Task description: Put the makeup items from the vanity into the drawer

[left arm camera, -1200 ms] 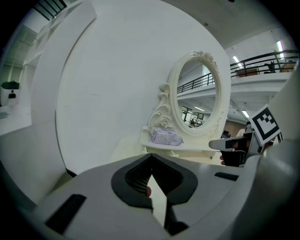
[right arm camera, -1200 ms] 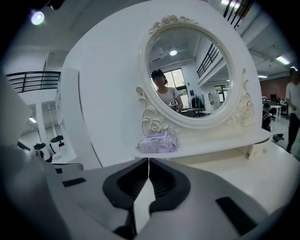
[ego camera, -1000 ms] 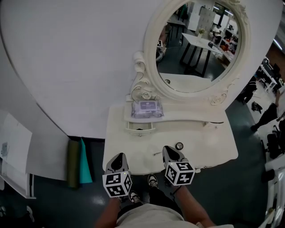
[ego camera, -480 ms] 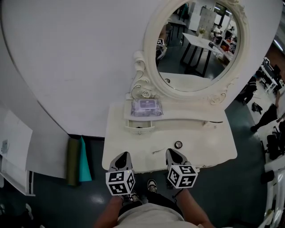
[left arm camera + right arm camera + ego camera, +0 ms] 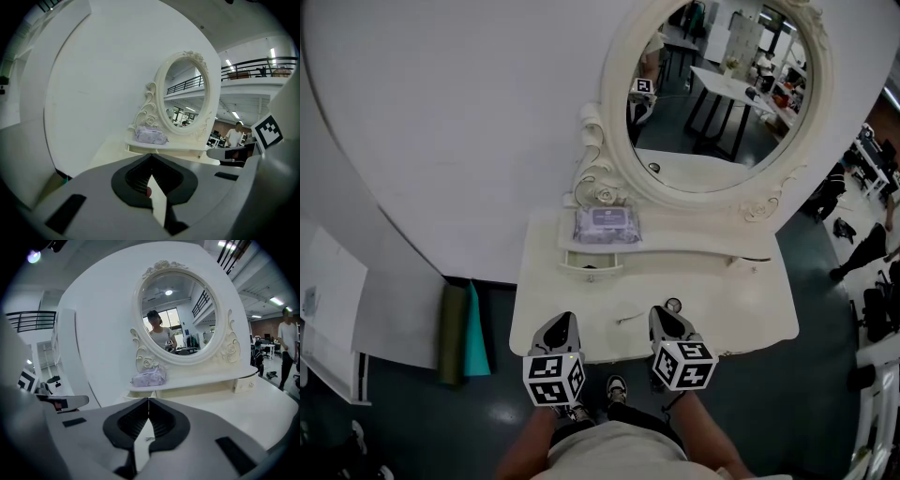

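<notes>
At the near edge of the cream-white vanity table (image 5: 750,309), the two hand-held grippers hover side by side, both pointing toward twelve o'clock, where the oval mirror in its carved white frame (image 5: 614,141) stands. The left gripper (image 5: 564,319) has its jaws clenched together with nothing between them. The right gripper (image 5: 660,312) is closed and empty as well, its tips meeting in a thin line.

On the tabletop, a small round dark-rimmed pot (image 5: 674,305) sits near the right gripper's tip, at about one o'clock from it. A thin metal hair clip (image 5: 628,319) lies between the two grippers, touching neither.

Farther off, at twelve o'clock from the left gripper, a soft lilac pack of wipes (image 5: 607,225) rests on the raised shelf at the foot of the mirror. Directly below it, the small curved-front drawer (image 5: 592,266) stands pulled out a little.
</notes>
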{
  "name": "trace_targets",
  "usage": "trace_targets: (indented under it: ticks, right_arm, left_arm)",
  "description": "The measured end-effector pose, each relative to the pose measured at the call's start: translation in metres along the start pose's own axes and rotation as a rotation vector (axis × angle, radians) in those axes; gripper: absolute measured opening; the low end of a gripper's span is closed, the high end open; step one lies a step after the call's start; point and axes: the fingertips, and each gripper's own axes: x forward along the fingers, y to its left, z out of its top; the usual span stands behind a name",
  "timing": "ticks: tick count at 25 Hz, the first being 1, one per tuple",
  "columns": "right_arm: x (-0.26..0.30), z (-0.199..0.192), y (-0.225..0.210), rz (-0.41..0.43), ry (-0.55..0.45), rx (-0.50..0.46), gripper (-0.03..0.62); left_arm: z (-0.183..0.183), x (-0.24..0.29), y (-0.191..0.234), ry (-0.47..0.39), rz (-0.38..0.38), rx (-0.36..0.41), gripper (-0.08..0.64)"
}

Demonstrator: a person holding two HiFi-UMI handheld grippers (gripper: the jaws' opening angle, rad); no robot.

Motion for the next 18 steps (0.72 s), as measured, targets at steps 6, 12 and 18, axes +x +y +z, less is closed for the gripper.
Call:
trace_targets:
  ticks: [6,12,18]
  right_arm:
    - [0.007,0.0,-0.011,0.003,0.013,0.006,0.018]
    - [0.017,-0.016,-0.007,0.097,0.101,-0.031,0.02]
    - [0.03,-0.039,-0.004,0.182,0.2,-0.084,0.021]
  left_arm:
    - [-0.001,0.009,0.002,0.009,0.027,-0.006,0.005]
    - [-0.006,0.015,0.006,0.026,0.049,-0.013,0.005]
    - [-0.026,0.024,0.012,0.07,0.075,-0.041,0.005]
